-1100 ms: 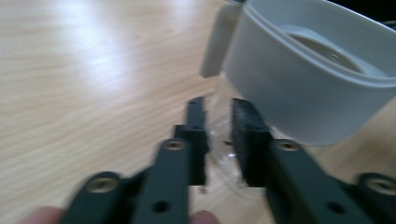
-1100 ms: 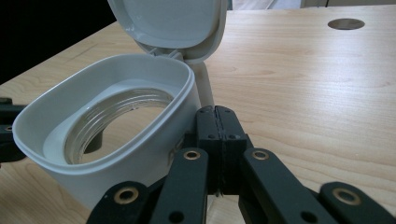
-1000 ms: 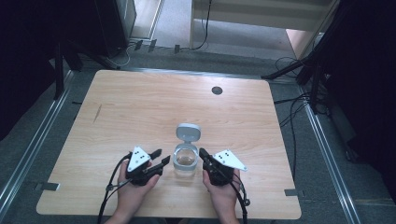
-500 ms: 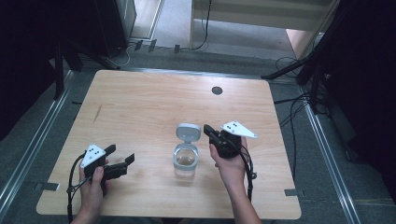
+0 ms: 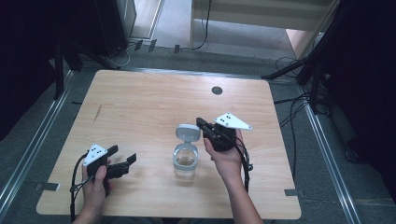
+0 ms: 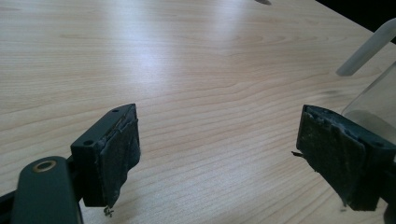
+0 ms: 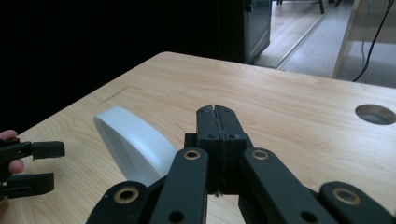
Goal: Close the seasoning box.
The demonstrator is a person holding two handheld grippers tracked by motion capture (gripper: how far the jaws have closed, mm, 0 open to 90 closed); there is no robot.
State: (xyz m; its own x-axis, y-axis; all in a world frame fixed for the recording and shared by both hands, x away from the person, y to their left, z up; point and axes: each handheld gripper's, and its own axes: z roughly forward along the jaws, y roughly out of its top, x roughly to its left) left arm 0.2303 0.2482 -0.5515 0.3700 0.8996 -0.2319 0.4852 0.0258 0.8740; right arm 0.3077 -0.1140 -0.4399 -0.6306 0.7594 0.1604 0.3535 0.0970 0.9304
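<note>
With your left gripper (image 5: 122, 163) fingers apart and right gripper (image 5: 204, 124) fingers together, grip the likely slippery, rigid clear jar (image 5: 185, 161) around its wall, below the flipped-up lid (image 5: 188, 132).

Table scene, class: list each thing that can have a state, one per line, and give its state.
Jar: upright on the table, open.
Lid: flipped up behind the jar's mouth.
Left gripper: open, holding nothing, apart from the jar.
Right gripper: shut, empty, beside the lid.
</note>
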